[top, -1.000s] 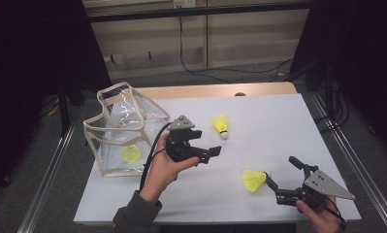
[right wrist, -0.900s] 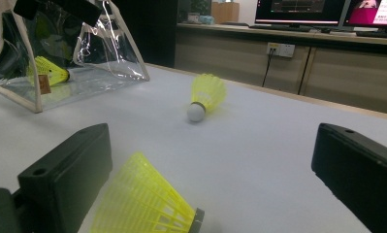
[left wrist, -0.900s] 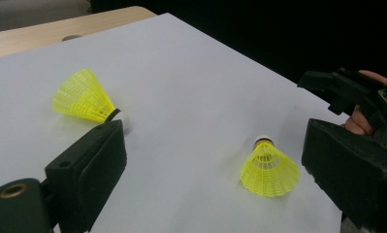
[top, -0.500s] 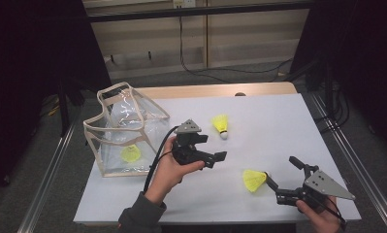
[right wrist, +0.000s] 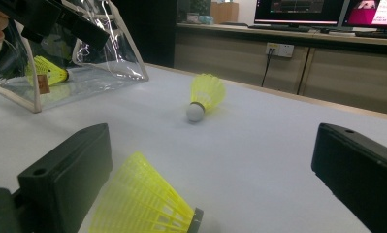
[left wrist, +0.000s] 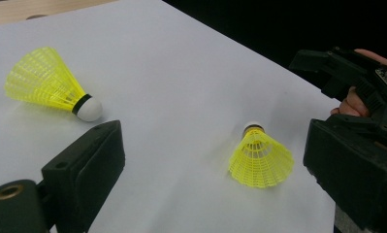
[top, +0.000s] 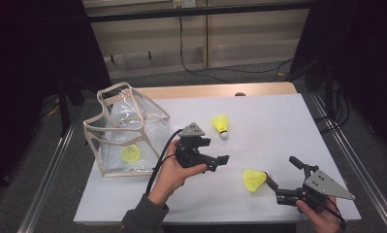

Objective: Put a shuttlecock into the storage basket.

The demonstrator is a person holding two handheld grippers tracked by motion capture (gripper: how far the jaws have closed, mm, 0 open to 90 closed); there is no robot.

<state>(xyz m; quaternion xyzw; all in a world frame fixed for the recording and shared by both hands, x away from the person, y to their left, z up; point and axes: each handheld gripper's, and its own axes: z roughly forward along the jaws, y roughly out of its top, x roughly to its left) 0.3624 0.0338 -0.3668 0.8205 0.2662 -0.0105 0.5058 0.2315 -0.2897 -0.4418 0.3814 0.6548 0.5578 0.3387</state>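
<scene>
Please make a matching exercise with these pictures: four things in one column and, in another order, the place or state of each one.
1. clear bag
2. shuttlecock with white cork
3. shuttlecock near table's front
4. left gripper

a. open, holds nothing
b. between the right gripper's open jaws
c. on the table's left, one shuttlecock inside
d. alone mid-table

Pairs: 1-c, 2-d, 3-b, 4-a

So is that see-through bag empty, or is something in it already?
Not empty. The clear bag holds one yellow shuttlecock, seen through its wall; two more lie outside on the table.
</scene>
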